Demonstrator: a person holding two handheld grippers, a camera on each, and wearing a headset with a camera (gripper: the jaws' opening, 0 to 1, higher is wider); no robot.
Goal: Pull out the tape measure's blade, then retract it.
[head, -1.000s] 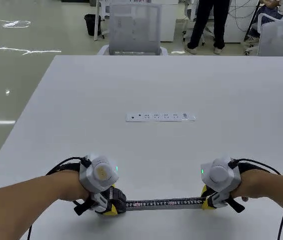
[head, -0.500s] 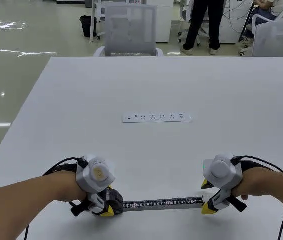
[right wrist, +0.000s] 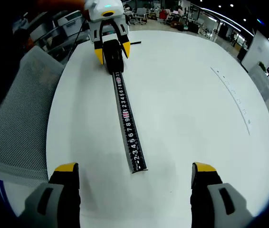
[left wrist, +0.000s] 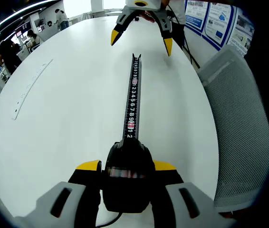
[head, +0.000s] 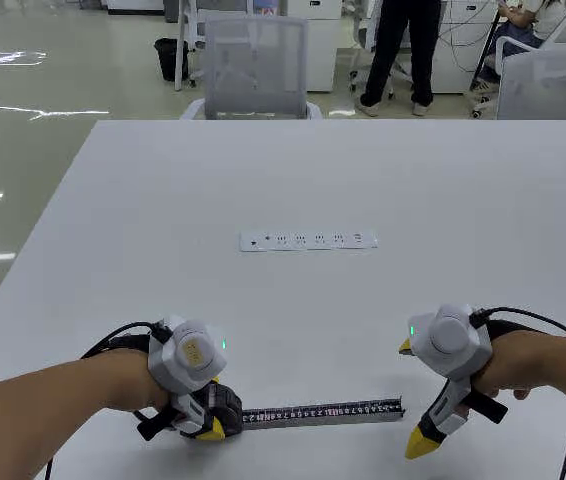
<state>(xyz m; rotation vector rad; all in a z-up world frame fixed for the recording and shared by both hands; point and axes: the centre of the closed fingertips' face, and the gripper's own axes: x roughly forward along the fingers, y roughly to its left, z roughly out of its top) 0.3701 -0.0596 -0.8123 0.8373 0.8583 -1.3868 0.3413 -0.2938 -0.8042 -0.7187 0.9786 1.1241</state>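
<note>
White matt workbench top point(head: 363, 170), seen from the head view and both gripper views, bearing a black and yellow tape measure case point(head: 225, 408) near its front edge. Left gripper point(left wrist: 127, 166): jaws closed on the two flanks of the case, yellow pads pressed against it. Black steel blade with white numerals point(head: 323, 411): drawn out of the case towards the person's right and lying flat on the top, its hooked end point(right wrist: 139, 168) free. Right gripper point(left wrist: 141, 42): jaws spread wide, one to each side of the hooked end, touching neither blade nor hook.

Handling, as judged: case rigid, compact and the heavier part, best clamped across its flanks as shown; blade thin, springy and sharp-edged, stiff over this short run yet apt to kink if bent sideways, so the hook is the proper hold. A spring return would whip the blade home; guiding the hook back would spare the case. Whether a lock holds the blade out cannot be told.

Surface: smooth, level, probably slippery under the case. Flat white power strip point(head: 308, 241) lies well apart, mid-table. Beyond the far edge: grey mesh office chair point(head: 256, 55), glossy pale floor point(head: 23, 150), black bin point(head: 168, 50), a standing person point(head: 403, 50)
</note>
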